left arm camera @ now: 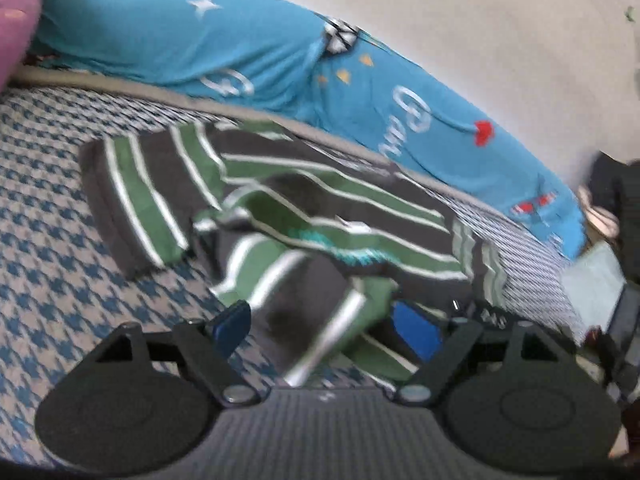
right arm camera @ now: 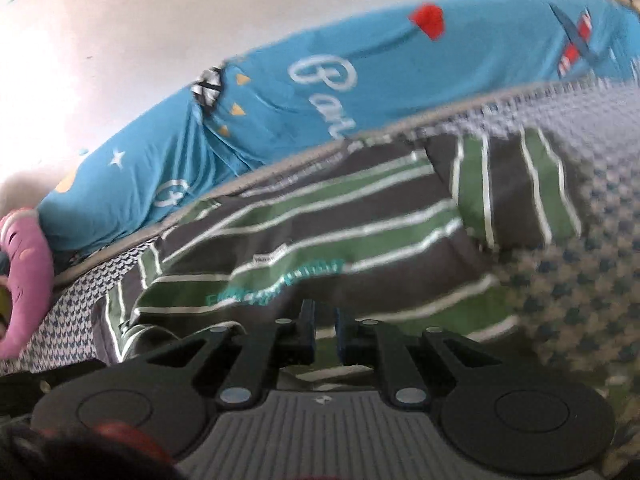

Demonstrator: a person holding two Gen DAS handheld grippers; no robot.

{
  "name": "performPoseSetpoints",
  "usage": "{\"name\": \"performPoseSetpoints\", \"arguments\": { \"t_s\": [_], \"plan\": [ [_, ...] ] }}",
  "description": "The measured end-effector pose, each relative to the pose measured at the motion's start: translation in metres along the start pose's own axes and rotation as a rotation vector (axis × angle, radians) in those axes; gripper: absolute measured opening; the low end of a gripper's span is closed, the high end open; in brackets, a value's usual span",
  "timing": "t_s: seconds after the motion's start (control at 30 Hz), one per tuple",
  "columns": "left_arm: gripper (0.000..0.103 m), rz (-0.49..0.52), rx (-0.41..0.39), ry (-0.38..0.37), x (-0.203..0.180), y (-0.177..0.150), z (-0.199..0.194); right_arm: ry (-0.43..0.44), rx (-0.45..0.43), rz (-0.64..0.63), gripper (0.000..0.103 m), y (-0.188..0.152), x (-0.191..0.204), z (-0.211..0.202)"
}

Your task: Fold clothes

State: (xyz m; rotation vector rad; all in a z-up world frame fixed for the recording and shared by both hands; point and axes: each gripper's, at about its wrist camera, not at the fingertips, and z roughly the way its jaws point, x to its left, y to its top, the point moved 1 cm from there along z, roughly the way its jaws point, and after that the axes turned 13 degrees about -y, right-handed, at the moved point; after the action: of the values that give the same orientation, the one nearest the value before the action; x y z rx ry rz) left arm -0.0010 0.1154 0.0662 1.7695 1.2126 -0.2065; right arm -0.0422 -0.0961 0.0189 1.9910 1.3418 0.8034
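While left tool (left arm camera: 324, 328) gapes, striped shirt (left arm camera: 280, 200) lies crumpled.

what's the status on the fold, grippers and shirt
Left gripper open, striped shirt between its fingers. Right gripper shut on striped shirt, hem pinched. Shirt partly folded, rumpled on houndstooth bed cover. Nothing in the way.

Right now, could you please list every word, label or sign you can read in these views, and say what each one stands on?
"Car": white script on the blue cartoon sheet; its end is hidden behind the bed edge, so the third letter is uncertain.
A lone curly white letter, lower on that sheet: unreadable.
Teal print on the green-striped shirt: blurred, unreadable.
White tag on the shirt: too small to read.
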Motion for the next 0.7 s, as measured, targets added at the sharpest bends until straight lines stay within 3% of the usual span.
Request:
{"name": "performPoseSetpoints", "arguments": {
  "t_s": [0.27,0.53,0.63,0.7],
  "plan": [
    [0.082,0.122,0.088,-0.01,-0.01,-0.012,0.003,0.12,-0.047,-0.196,0.013,-0.006,-0.007,-0.029],
    [0.082,0.086,0.101,0.143,0.008,-0.011,0.018,0.302,-0.044,-0.421,0.013,-0.032,0.008,-0.05],
    [0.082,0.063,0.09,0.172,0.014,-0.006,0.021,0.363,-0.003,-0.506,0.013,-0.044,0.018,-0.051],
    [0.082,0.057,0.087,0.187,0.016,-0.003,0.025,0.361,0.011,-0.548,0.013,-0.051,0.023,-0.048]
  ]
}}
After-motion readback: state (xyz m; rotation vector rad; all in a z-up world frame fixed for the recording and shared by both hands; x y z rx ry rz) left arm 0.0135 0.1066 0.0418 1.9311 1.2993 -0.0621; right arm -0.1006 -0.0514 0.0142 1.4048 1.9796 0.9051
